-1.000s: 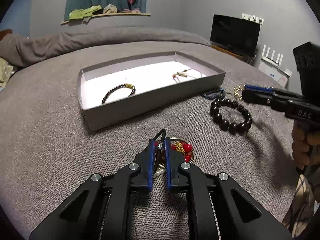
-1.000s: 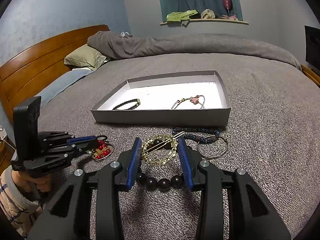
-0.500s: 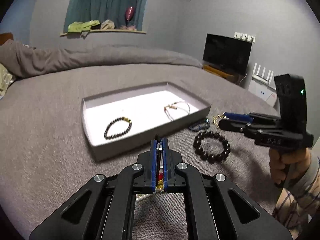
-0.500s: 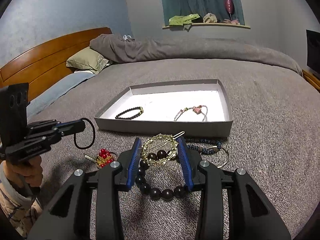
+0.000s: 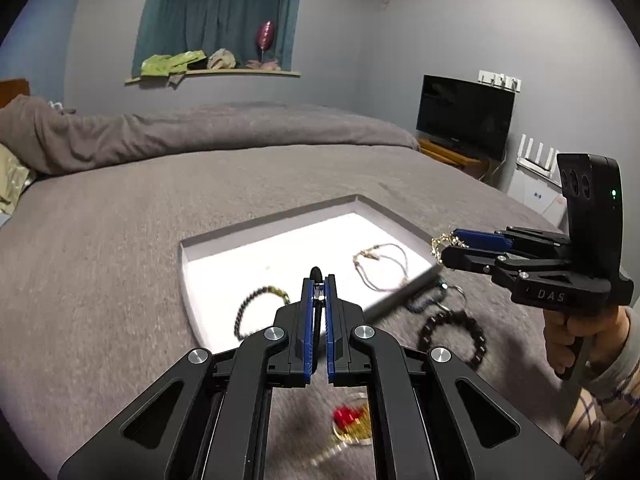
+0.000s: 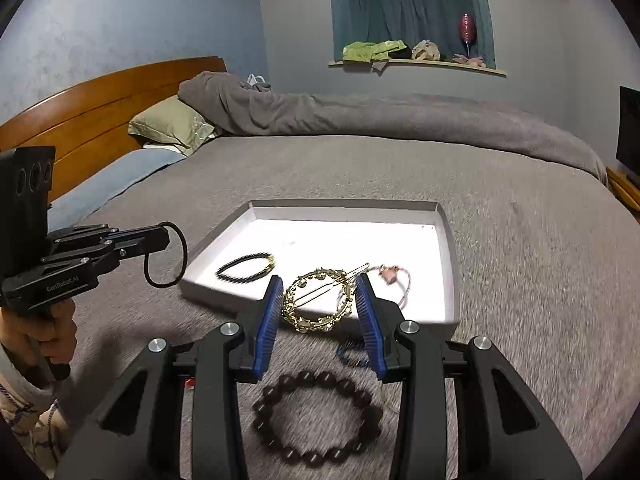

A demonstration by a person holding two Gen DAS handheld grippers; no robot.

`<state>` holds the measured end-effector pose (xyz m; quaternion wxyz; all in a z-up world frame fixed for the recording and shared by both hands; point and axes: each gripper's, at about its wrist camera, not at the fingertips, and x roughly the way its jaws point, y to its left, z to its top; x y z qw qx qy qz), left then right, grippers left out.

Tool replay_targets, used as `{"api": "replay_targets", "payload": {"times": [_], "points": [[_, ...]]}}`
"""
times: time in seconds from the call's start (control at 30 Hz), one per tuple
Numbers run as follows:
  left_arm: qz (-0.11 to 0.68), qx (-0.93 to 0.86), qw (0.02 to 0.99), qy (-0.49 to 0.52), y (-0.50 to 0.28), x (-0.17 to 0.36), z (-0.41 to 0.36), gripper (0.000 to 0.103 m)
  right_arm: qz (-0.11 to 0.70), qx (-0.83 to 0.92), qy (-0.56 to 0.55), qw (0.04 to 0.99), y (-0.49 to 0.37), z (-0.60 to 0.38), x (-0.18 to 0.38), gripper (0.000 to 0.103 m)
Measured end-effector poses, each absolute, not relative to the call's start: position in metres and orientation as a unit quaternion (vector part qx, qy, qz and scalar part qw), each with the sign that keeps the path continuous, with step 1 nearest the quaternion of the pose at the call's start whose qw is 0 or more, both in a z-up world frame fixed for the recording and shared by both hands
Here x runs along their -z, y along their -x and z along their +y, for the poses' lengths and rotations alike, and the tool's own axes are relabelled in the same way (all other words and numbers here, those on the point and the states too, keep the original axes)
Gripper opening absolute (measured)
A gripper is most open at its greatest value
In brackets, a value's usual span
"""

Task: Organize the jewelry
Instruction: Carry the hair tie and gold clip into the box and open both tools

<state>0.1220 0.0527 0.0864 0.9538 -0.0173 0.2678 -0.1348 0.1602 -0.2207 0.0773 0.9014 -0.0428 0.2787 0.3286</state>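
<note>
The left hand-held gripper is clenched on a thin black elastic hair loop, which hangs down from its tips above the grey bedspread. The right hand-held gripper grasps a round gold hair clip with a straight pin across it between its blue pads, lifted clear of the bed. Just ahead of both lies the shallow grey cardboard box with a white floor; inside it rest a small dark beaded bracelet with a gold section, ahead and left of the right hand-held gripper, and a thin cord bracelet with a pink charm just beyond its right finger. Below the right hand-held gripper, on the bedspread outside the box, sit a large dark round-bead bracelet and, closer to the box wall, a blue beaded strand. Beneath the left hand-held gripper lies a blurred red-and-gold beaded piece. Beyond the box are a rumpled grey duvet and an olive pillow.
</note>
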Motion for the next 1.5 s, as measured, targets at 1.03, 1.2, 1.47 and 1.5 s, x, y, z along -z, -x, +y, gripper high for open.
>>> {"api": "replay_targets", "payload": {"times": [1.03, 1.2, 1.47, 1.5], "points": [[0.354, 0.099, 0.93, 0.018, -0.215, -0.024, 0.052, 0.019, 0.38, -0.273, 0.098, 0.878, -0.258, -0.186, -0.024, 0.038], [0.345, 0.092, 0.934, 0.017, -0.208, -0.027, 0.054, 0.036, 0.383, -0.267, 0.102, 0.879, -0.257, -0.188, -0.025, 0.048], [0.332, 0.092, 0.938, 0.028, -0.188, -0.031, 0.063, 0.04, 0.357, -0.272, 0.082, 0.89, -0.241, -0.204, -0.038, 0.05], [0.33, 0.092, 0.939, 0.029, -0.185, -0.032, 0.064, 0.044, 0.353, -0.272, 0.079, 0.892, -0.238, -0.206, -0.04, 0.05]]}}
